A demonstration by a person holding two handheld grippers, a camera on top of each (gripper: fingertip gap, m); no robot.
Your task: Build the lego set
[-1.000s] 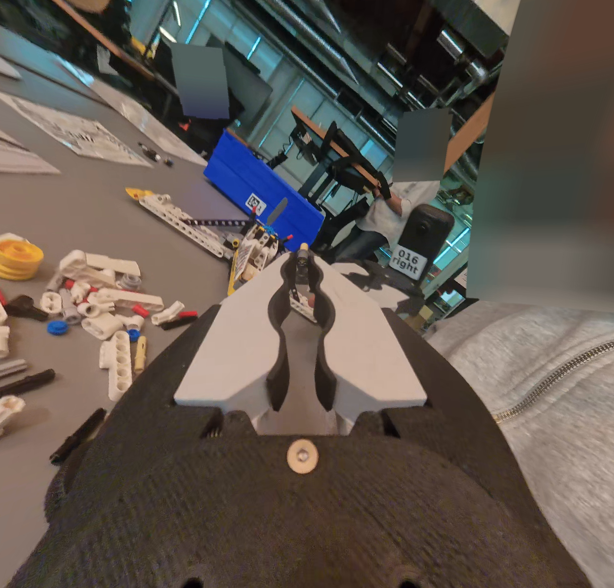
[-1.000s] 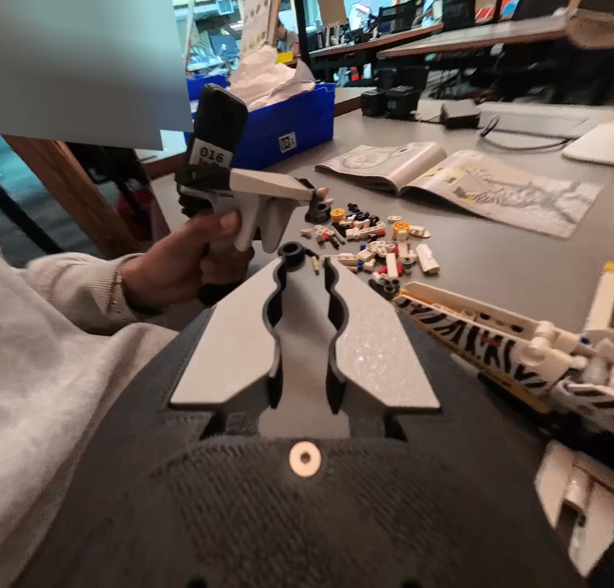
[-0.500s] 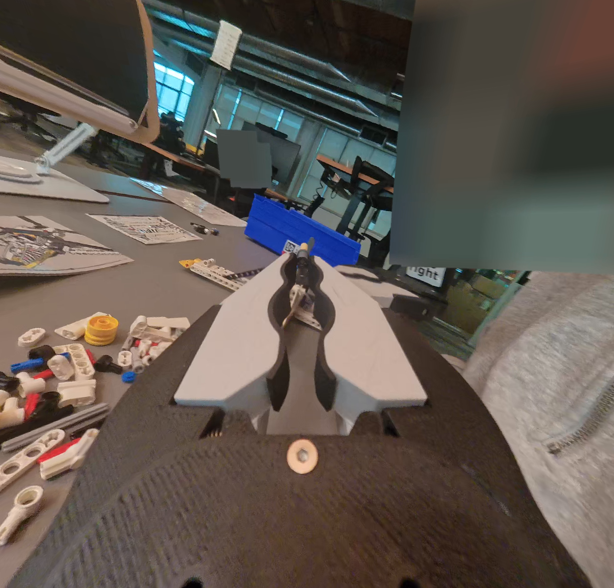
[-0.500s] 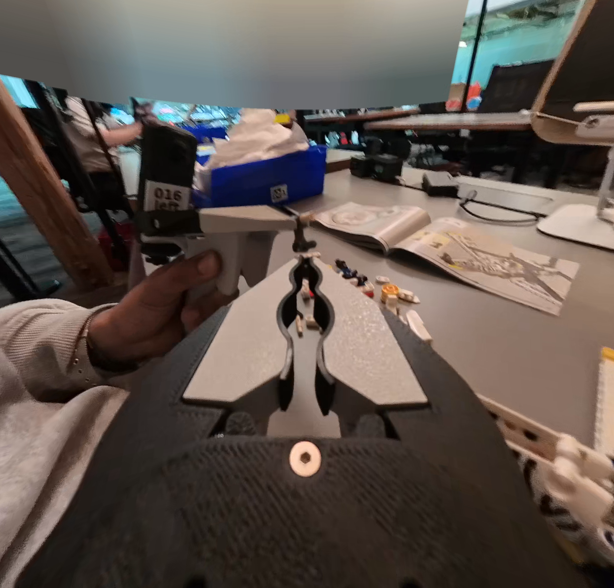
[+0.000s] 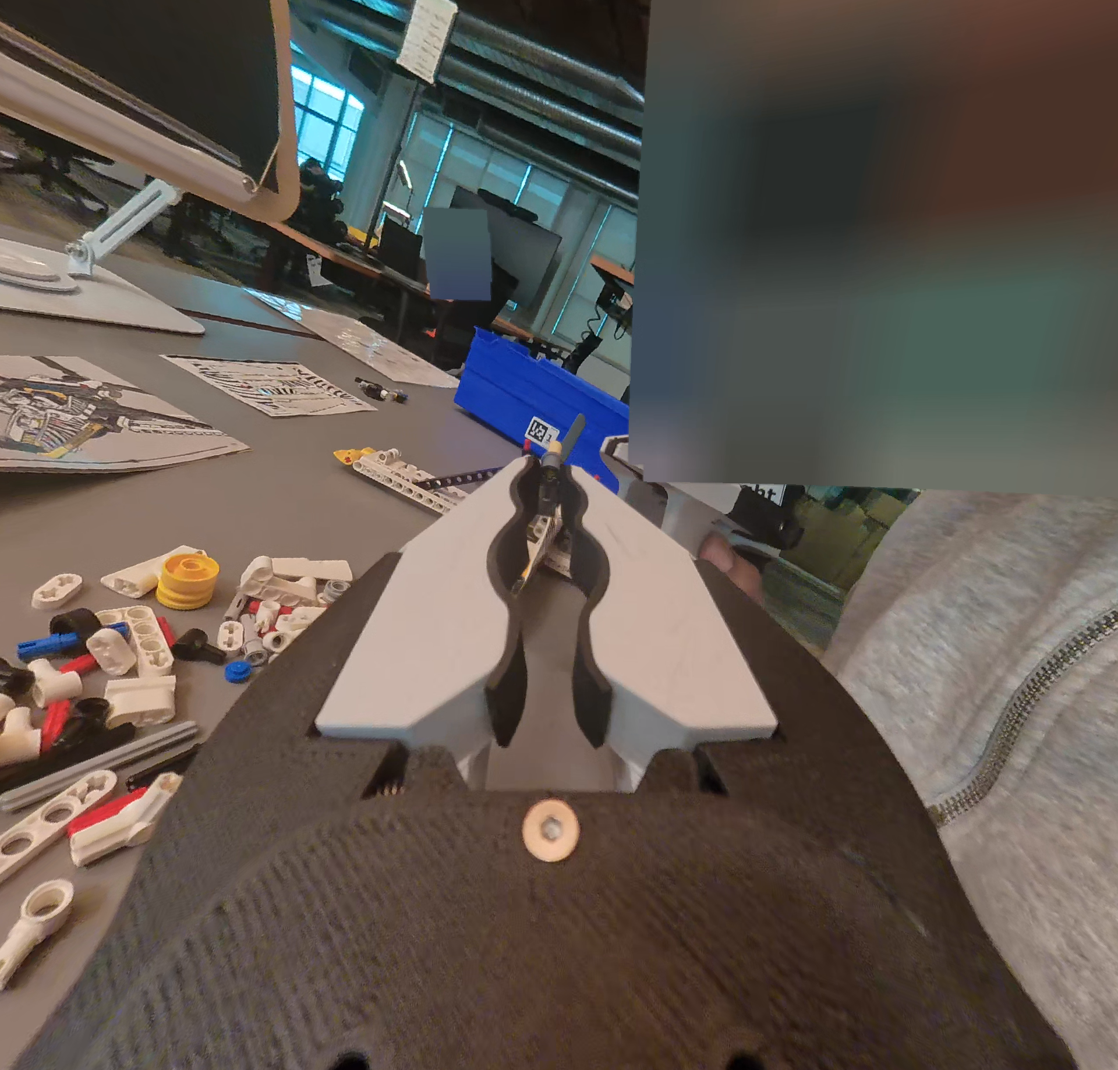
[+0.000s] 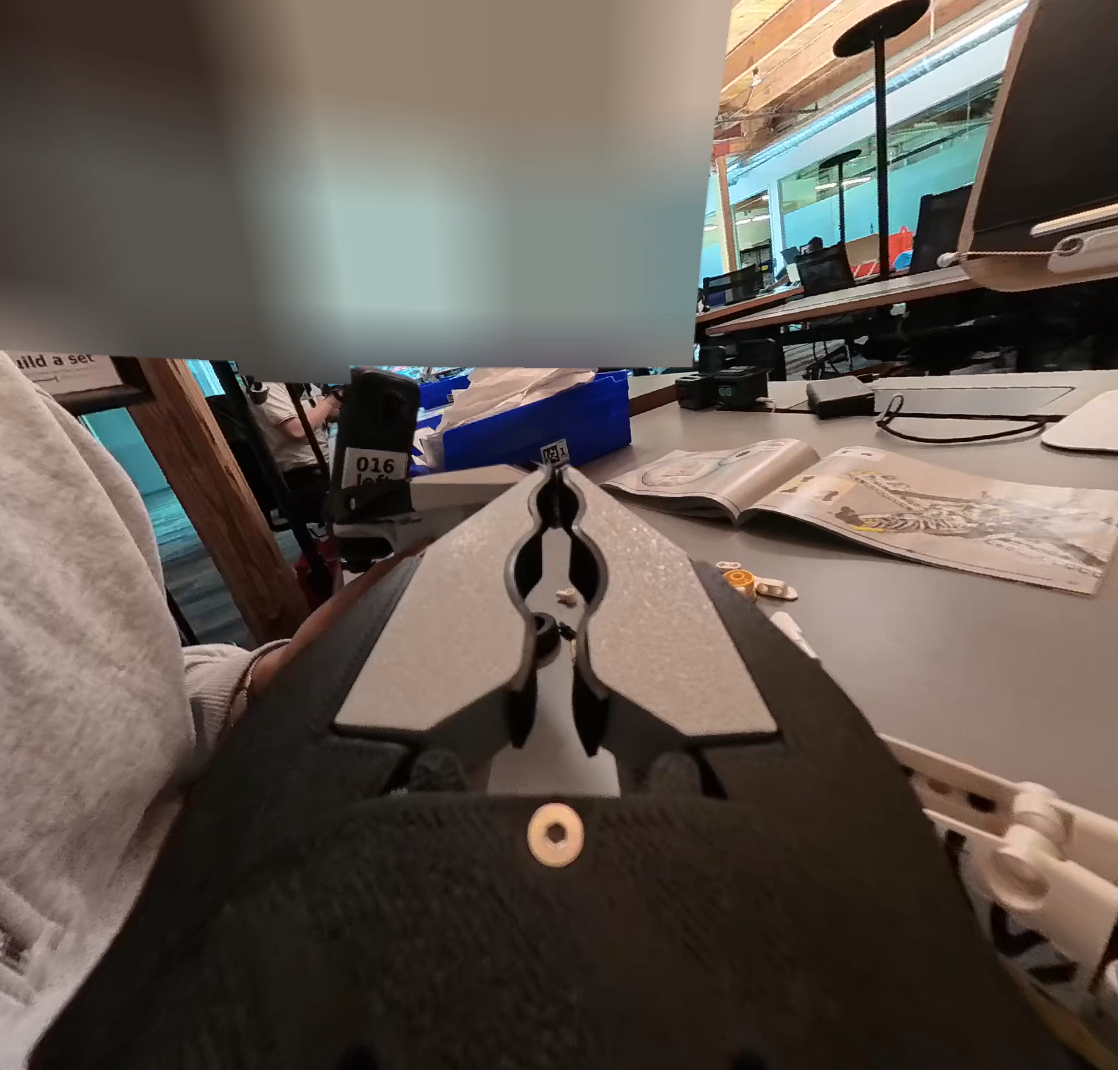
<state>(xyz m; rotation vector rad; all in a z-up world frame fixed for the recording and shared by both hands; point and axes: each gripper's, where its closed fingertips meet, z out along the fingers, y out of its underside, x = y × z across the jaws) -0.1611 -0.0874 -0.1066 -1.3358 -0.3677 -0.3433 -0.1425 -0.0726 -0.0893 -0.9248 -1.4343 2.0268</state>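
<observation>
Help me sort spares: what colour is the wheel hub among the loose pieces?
Yellow; the wheel hub shows best in the left wrist view.

Open office: grey desk (image 5: 254,515), windows (image 5: 320,127), wooden ceiling (image 6: 847,43).

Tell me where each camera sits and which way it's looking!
Left wrist view: rides the left gripper, facing across the grey table toward the blue bin; shows that gripper shut on a small lego piece, plus the person's grey hoodie.
Right wrist view: rides the right gripper, shut, facing the bin and the open booklet; the hoodie shows on the left.
Shared: the table, blue bin, yellow wheel and hoodie.
</observation>
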